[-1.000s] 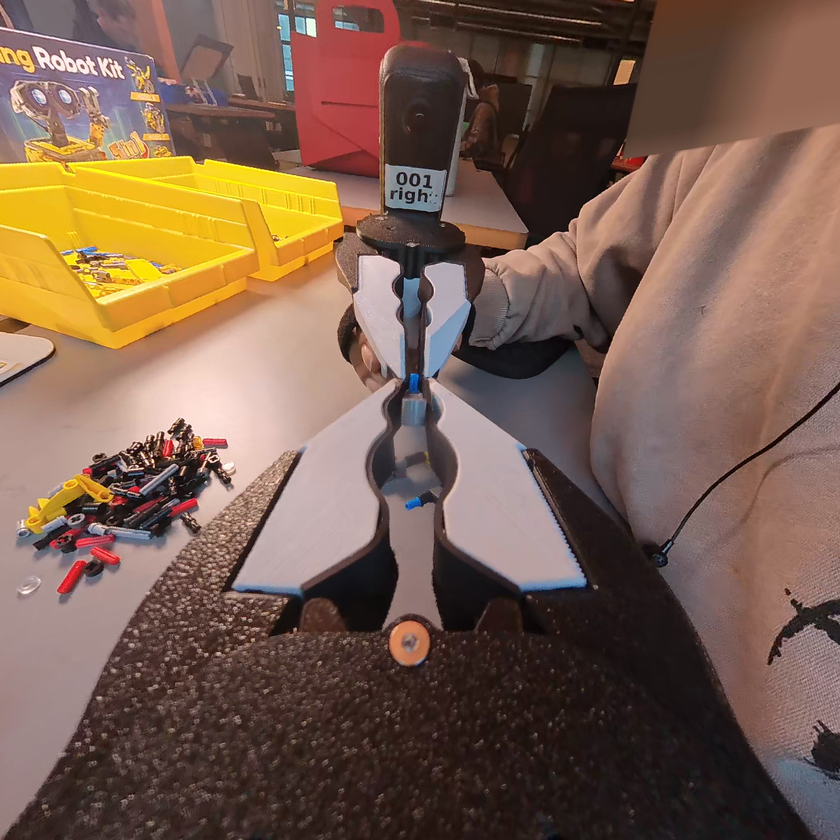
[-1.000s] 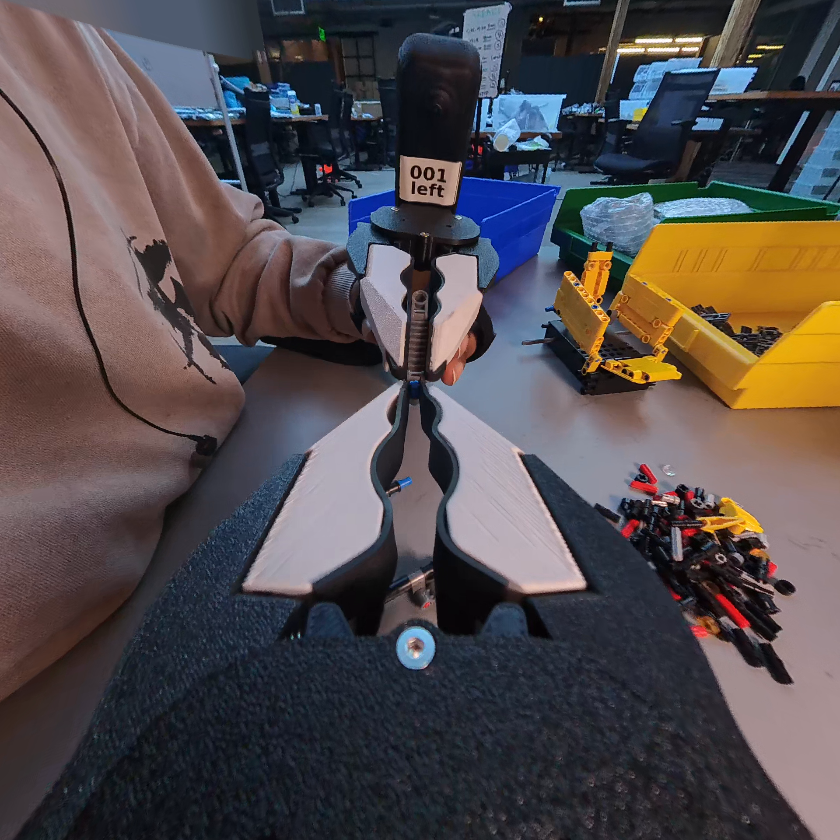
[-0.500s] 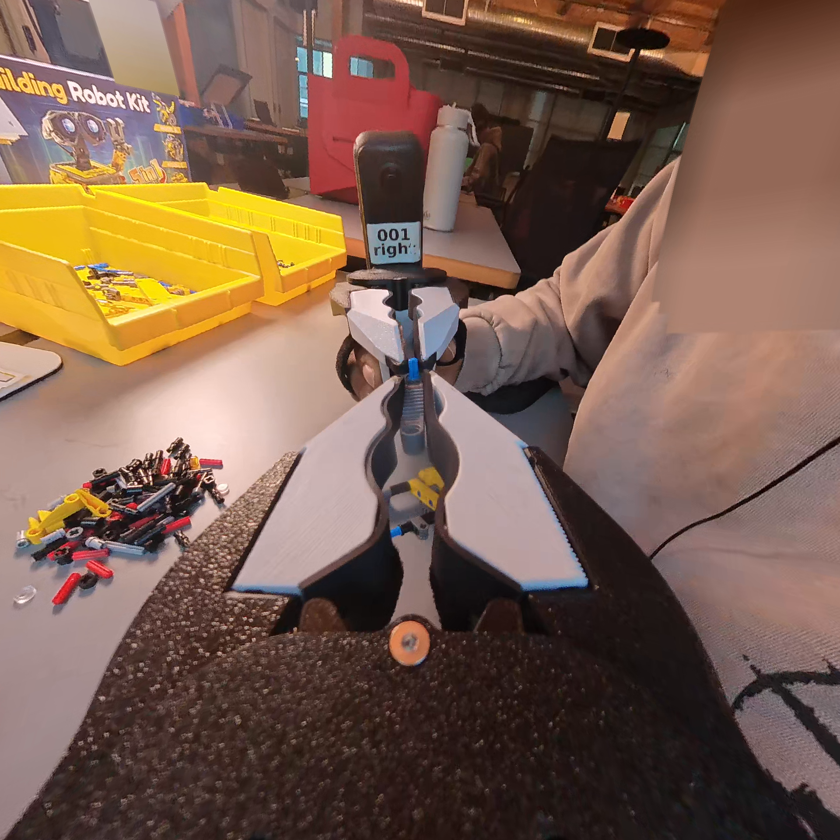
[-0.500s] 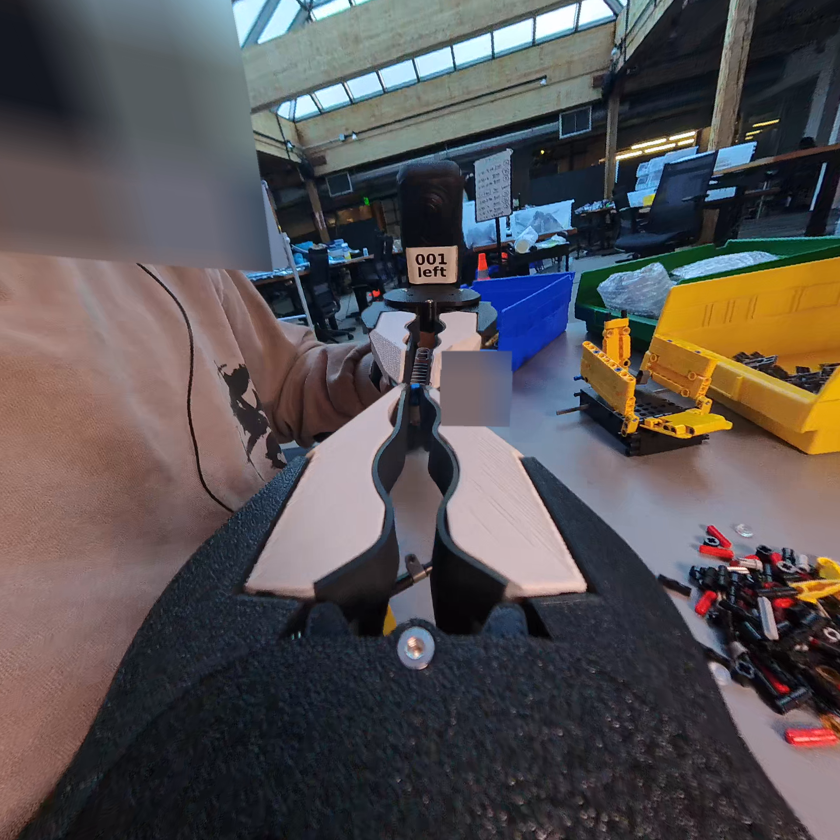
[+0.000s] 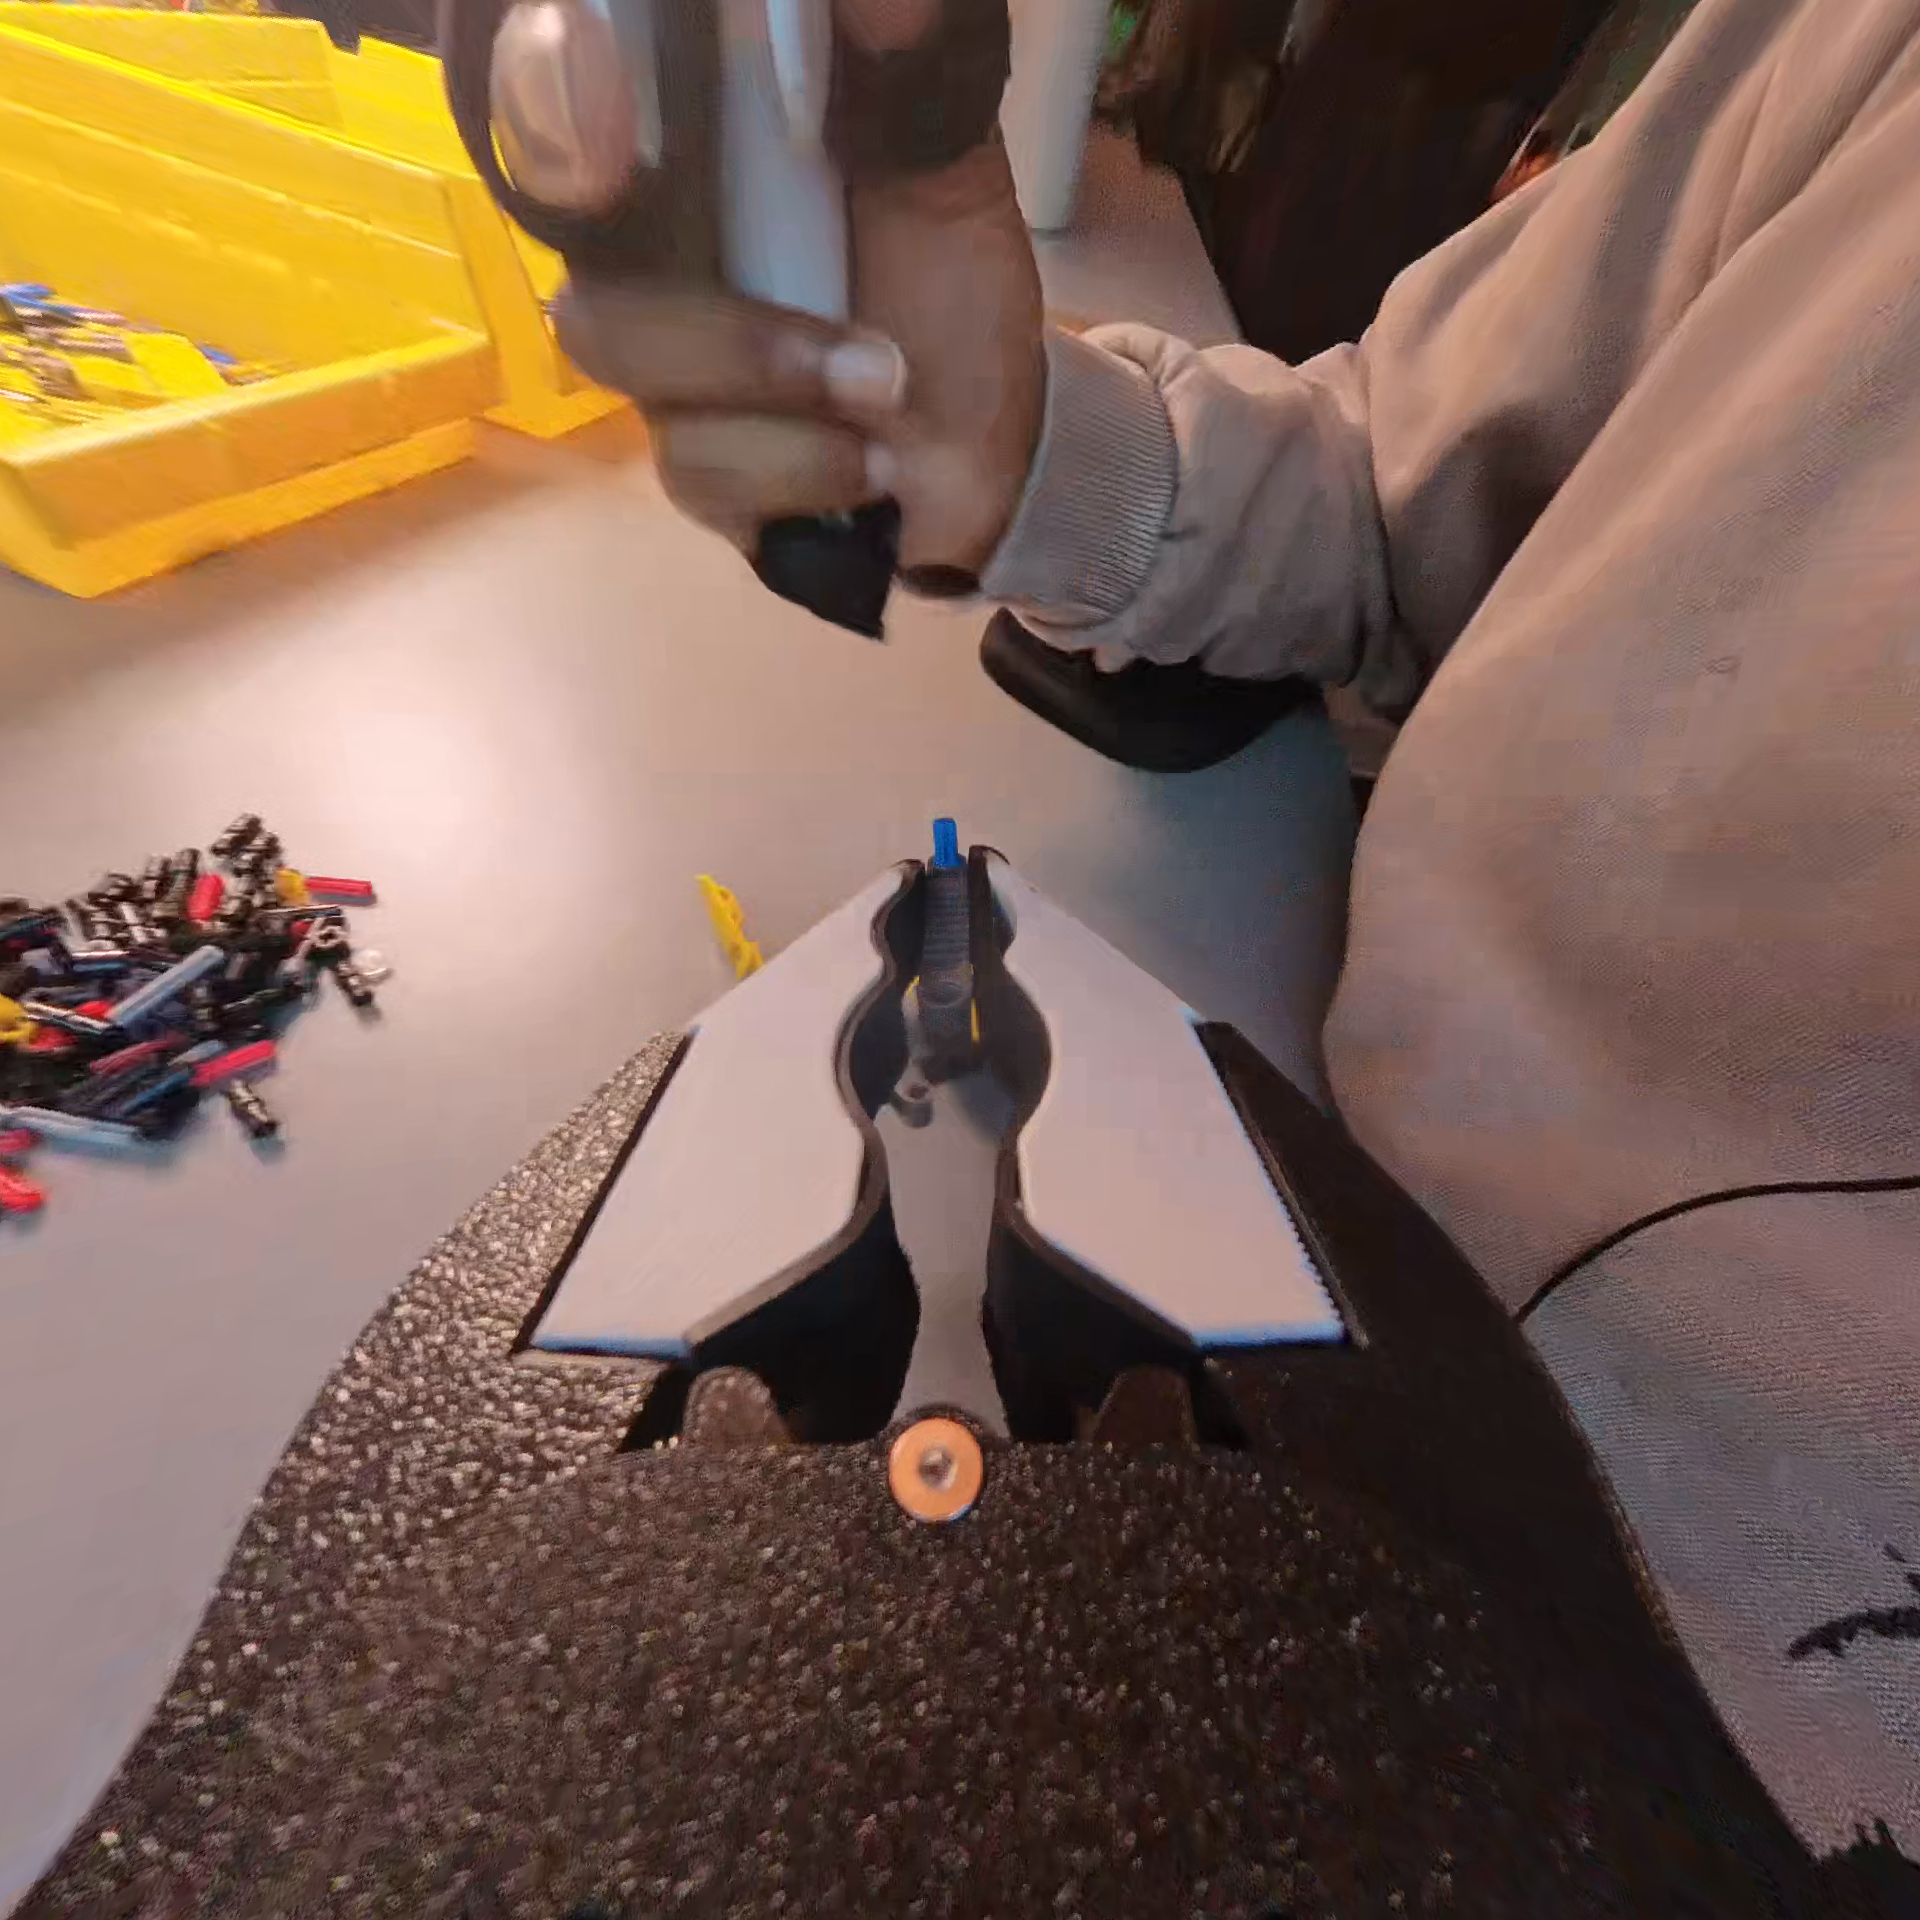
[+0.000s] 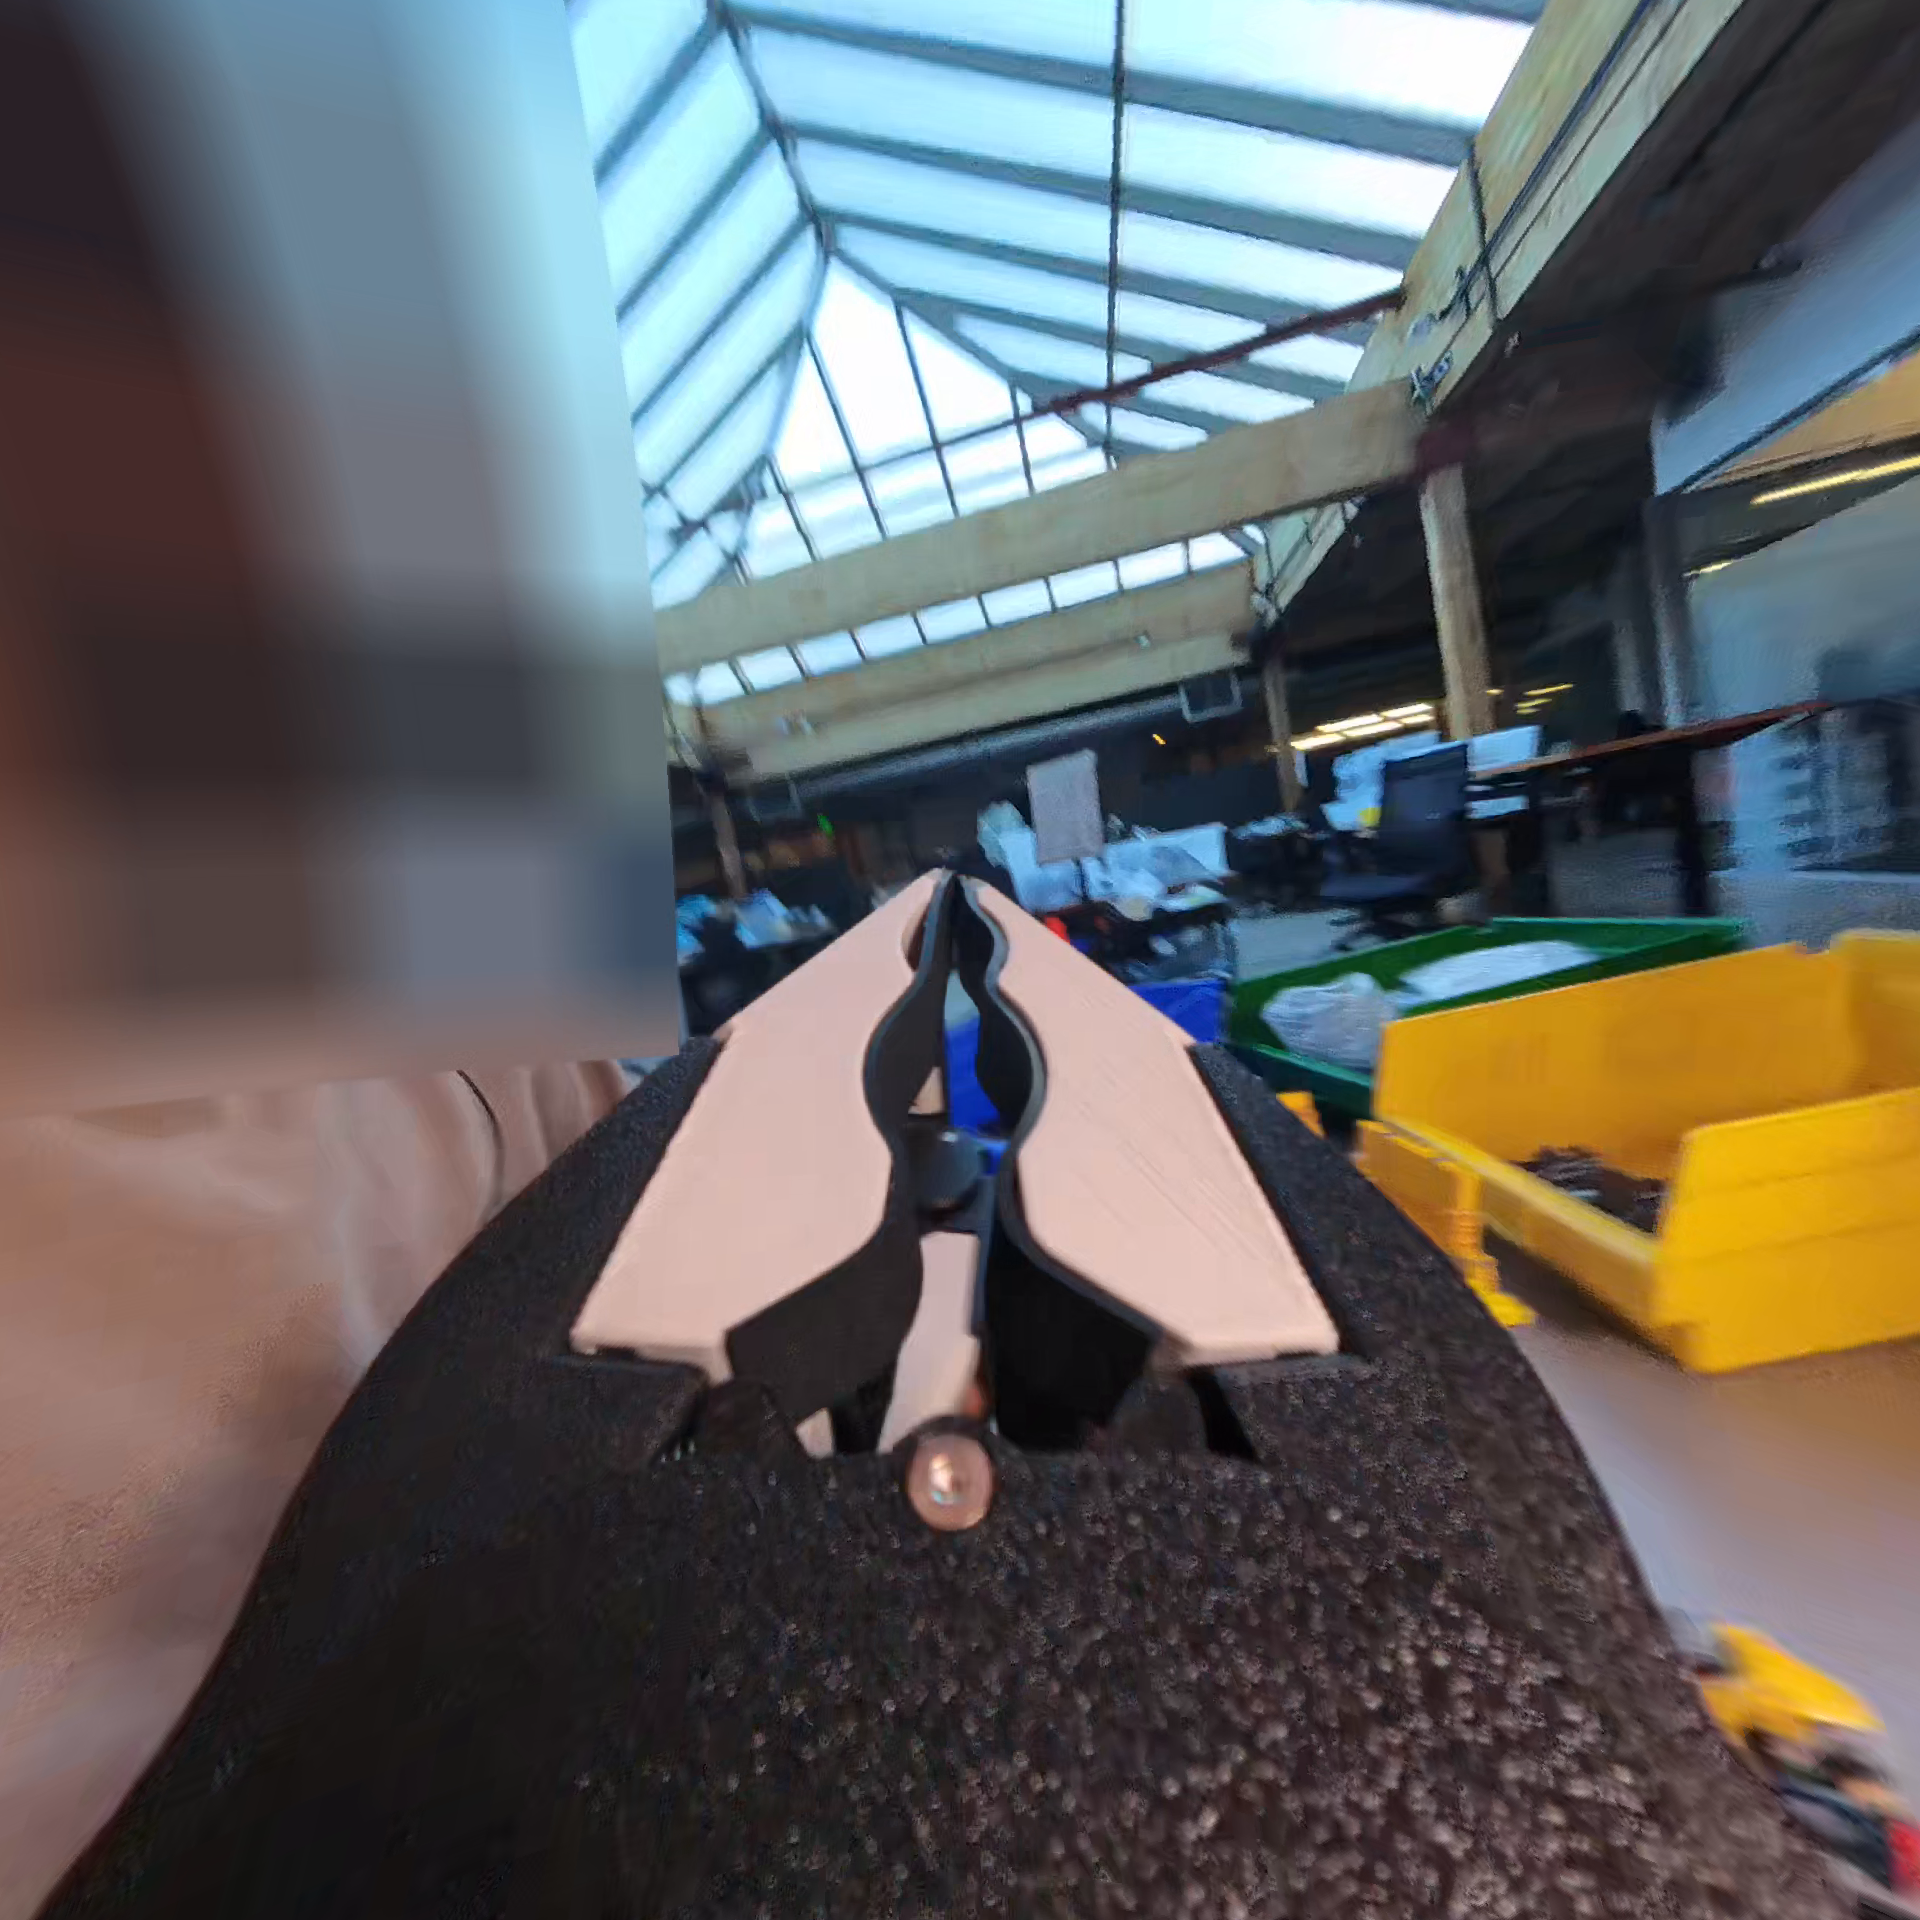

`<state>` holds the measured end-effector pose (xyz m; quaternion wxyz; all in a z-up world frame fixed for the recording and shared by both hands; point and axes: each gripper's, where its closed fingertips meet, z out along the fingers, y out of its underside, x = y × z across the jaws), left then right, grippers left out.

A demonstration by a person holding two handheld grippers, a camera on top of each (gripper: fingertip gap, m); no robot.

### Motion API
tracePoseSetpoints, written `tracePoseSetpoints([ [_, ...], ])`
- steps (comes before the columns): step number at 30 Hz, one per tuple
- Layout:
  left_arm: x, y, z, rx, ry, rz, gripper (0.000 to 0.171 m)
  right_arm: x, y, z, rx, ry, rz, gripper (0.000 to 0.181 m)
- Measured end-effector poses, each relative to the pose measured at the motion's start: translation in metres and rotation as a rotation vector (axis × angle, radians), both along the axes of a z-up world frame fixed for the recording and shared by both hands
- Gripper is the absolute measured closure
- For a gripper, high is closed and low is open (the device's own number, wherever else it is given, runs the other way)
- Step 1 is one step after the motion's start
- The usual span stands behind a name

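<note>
In the left wrist view my left gripper is shut on a grey ribbed rod that stands between its jaws. A blue pin sticks out of the rod's far end, past the tips. It hovers low over the grey table. My right gripper, blurred and held by a hand, is raised above and beyond it, apart from the rod. In the right wrist view the right gripper points up at the ceiling with jaws shut. Nothing shows between its tips.
A pile of small black, red and grey parts lies left, with a loose yellow piece near the left jaw. Yellow bins stand at the far left. The right wrist view shows a yellow bin, a green bin and the person's sleeve. Some 15 cm of space lies between my two pairs of fingers.
The right gripper has pulled off the rod's tip, risen and tilted up toward the ceiling. The left gripper keeps the rod with the blue pin and now looks lower over the table.
</note>
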<state>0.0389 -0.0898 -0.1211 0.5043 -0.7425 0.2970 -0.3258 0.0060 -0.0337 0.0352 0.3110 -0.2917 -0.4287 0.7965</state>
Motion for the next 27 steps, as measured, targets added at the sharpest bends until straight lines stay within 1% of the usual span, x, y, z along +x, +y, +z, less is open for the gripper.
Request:
tracePoseSetpoints([
  [1, -0.006, 0.003, 0.01, 0.039, -0.017, 0.027, 0.165, 0.003, -0.002, 0.007, 0.125, 0.01, -0.057, 0.181],
  [2, -0.022, 0.012, 0.029, 0.095, -0.039, 0.073, 0.165, 0.008, -0.004, 0.014, 0.156, 0.02, -0.072, 0.181],
  [3, -0.035, 0.02, 0.043, 0.107, -0.09, 0.094, 0.165, 0.01, -0.003, 0.012, 0.192, 0.0, -0.102, 0.181],
  [4, -0.044, 0.026, 0.049, 0.1, -0.129, 0.108, 0.165, 0.01, 0.003, 0.006, 0.216, -0.024, -0.143, 0.181],
  [6, -0.051, 0.032, 0.044, 0.114, -0.144, 0.12, 0.165, 0.009, 0.016, -0.014, 0.208, -0.108, -0.163, 0.181],
  [8, -0.058, 0.036, 0.033, 0.101, -0.153, 0.153, 0.165, 0.004, 0.024, -0.038, 0.254, -0.184, -0.194, 0.181],
  [9, -0.06, 0.036, 0.03, 0.091, -0.171, 0.158, 0.165, 0.0, 0.025, -0.049, 0.267, -0.227, -0.186, 0.181],
  [11, -0.061, 0.036, 0.029, 0.086, -0.19, 0.162, 0.165, -0.008, 0.021, -0.069, 0.301, -0.298, -0.16, 0.181],
  [13, -0.06, 0.035, 0.03, 0.1, -0.188, 0.159, 0.165, -0.013, 0.013, -0.089, 0.342, -0.36, -0.131, 0.175],
  [16, -0.056, 0.035, 0.03, 0.113, -0.176, 0.145, 0.165, -0.017, -0.002, -0.112, 0.386, -0.427, -0.077, 0.169],
  [21, -0.045, 0.029, 0.026, 0.131, -0.132, 0.103, 0.165, -0.021, -0.026, -0.126, 0.435, -0.457, 0.004, 0.168],
  [22, -0.045, 0.028, 0.027, 0.145, -0.126, 0.105, 0.165, -0.02, -0.029, -0.126, 0.435, -0.445, 0.019, 0.172],
  [24, -0.042, 0.023, 0.029, 0.154, -0.134, 0.078, 0.165, -0.019, -0.032, -0.123, 0.426, -0.431, 0.04, 0.177],
  [27, -0.039, 0.019, 0.032, 0.164, -0.141, 0.06, 0.165, -0.016, -0.037, -0.121, 0.433, -0.407, 0.068, 0.177],
])
